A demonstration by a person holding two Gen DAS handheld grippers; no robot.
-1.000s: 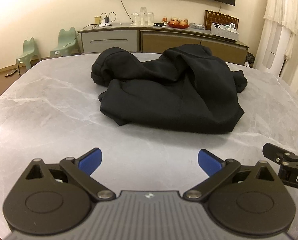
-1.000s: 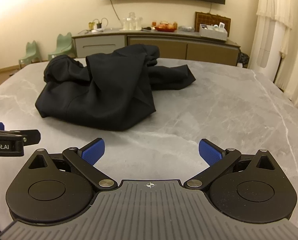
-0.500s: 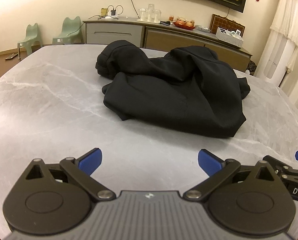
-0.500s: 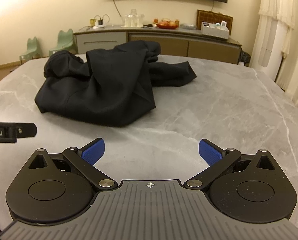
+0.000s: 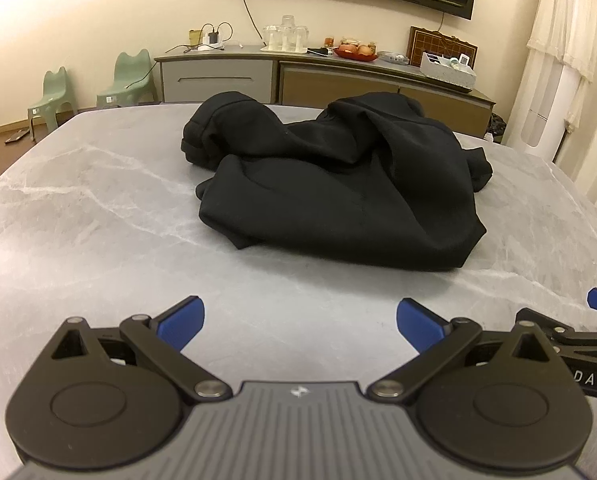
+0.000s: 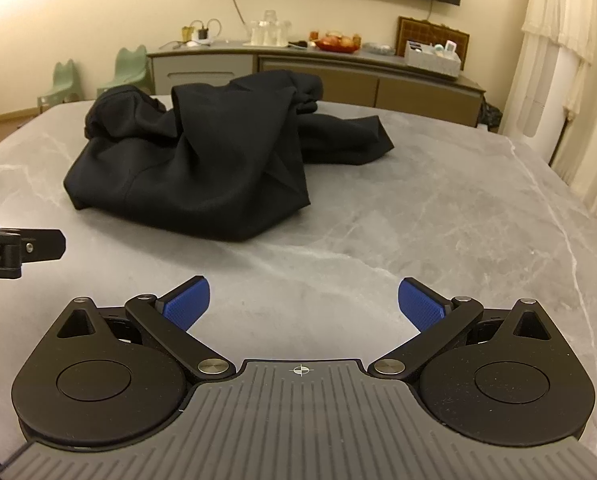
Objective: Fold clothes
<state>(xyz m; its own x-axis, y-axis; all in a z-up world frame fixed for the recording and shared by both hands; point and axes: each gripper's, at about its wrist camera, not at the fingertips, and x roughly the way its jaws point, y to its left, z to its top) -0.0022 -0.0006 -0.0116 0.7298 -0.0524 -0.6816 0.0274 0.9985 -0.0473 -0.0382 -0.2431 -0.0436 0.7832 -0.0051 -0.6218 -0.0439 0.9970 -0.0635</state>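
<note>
The crumpled black fabric garment (image 5: 338,188) lay bunched, not folded, mid-way across the grey marble-patterned table (image 5: 78,208); the left gripper (image 5: 300,320) and right gripper (image 6: 304,300) hovered short of it, blue pads spread, holding nothing; a good fold would probably need an edge pinched and the cloth flattened; readable lettering: "DAS", ".AI".

Each view looks forward along its own gripper's two fingers, low over the grey marble table (image 5: 78,216), facing the far wall and sideboard (image 5: 322,76). The left wrist view shows the black garment (image 5: 338,192) at frame centre; the right wrist view shows it at upper left (image 6: 202,168). Both views share table, garment and sideboard. Each catches the other gripper at its frame edge.
</note>
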